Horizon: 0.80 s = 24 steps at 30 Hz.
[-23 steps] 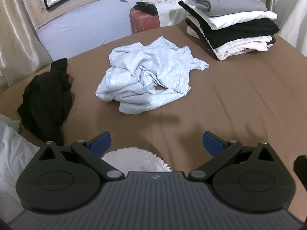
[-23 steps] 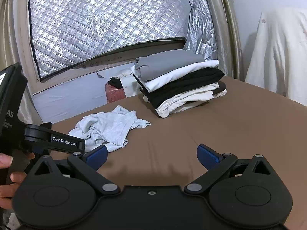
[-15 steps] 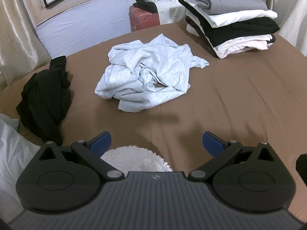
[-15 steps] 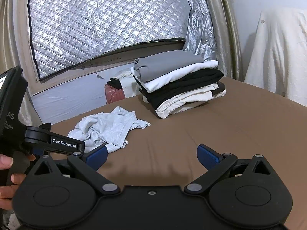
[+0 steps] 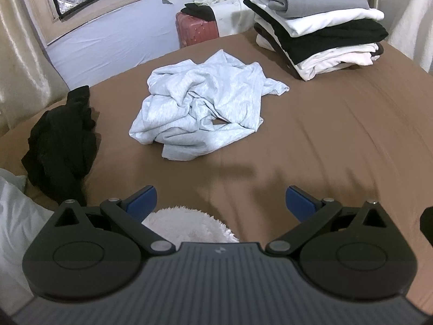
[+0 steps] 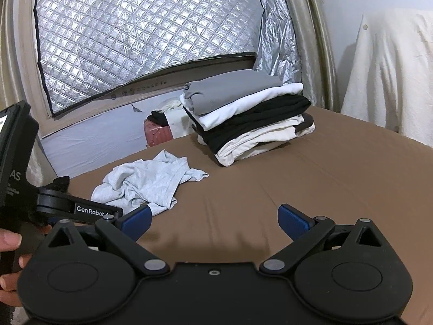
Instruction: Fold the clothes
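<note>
My left gripper (image 5: 220,199): jaws spread wide, blue pads (image 5: 142,199) empty, nothing between them. It hangs above the brown bed cover (image 5: 338,135), low and near the front edge. A white fluffy thing (image 5: 189,223) sits just under and behind the left pad; I cannot tell what it is.

My right gripper (image 6: 213,220): jaws likewise spread, pads bare, holding nothing. Brown cover lies beneath, creased. At the left edge of the right view I see the body of the left gripper, and a hand (image 6: 9,243) wrapped around its handle.

Ahead of the left jaws, well apart from them: a light grey shirt (image 5: 205,108), crumpled in a heap on the cover, one sleeve or corner trailing out to the right. From the right view the same shirt (image 6: 147,182) lies forward and to the left of my jaws.

Left of the shirt, near but apart: a black garment (image 5: 62,138), bunched up at the cover's edge. A pale cloth (image 5: 16,216) lies below it at the frame's left edge.

Far right of the shirt: a stack of folded clothes (image 5: 319,24), grey on top, then white, black, and cream at the base.

Beyond the bed: a pink suitcase (image 5: 196,28) with dark clothing on it, a lavender wall, and a quilted silver sheet (image 6: 140,27) over the window. A white drape (image 6: 389,75) hangs at right.
</note>
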Each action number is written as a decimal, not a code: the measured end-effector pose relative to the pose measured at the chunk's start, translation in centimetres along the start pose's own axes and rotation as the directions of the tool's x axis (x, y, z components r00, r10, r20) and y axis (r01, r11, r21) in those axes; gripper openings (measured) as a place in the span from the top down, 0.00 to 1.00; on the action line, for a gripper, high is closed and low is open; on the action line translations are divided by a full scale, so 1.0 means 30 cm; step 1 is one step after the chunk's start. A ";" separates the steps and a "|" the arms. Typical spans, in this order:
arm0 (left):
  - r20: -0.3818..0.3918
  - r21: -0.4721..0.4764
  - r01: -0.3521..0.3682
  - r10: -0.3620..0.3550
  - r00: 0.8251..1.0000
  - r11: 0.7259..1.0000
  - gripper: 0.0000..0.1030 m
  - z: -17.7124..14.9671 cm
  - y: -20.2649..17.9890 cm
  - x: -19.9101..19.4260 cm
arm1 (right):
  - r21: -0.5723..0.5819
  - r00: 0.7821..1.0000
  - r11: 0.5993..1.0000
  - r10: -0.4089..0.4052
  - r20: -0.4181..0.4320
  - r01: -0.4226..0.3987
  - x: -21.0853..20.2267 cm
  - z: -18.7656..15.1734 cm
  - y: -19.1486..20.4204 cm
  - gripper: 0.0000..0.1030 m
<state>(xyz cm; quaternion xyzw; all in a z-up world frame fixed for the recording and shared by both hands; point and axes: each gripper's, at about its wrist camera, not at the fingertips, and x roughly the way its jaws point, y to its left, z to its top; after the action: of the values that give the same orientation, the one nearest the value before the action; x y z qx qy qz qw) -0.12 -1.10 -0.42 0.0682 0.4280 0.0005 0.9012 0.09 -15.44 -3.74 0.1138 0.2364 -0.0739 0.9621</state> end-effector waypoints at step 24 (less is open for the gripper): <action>0.076 0.030 -0.038 0.035 0.997 0.999 0.00 0.005 -0.017 -0.076 | 0.065 0.999 0.997 0.035 0.038 -0.037 -0.033 0.015 -0.025 0.02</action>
<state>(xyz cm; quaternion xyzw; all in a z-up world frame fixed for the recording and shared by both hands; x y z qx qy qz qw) -1.47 -1.76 1.37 0.0902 0.3925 0.0076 0.9153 -0.72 -16.18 -3.03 0.1483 0.2139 -0.0665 0.9632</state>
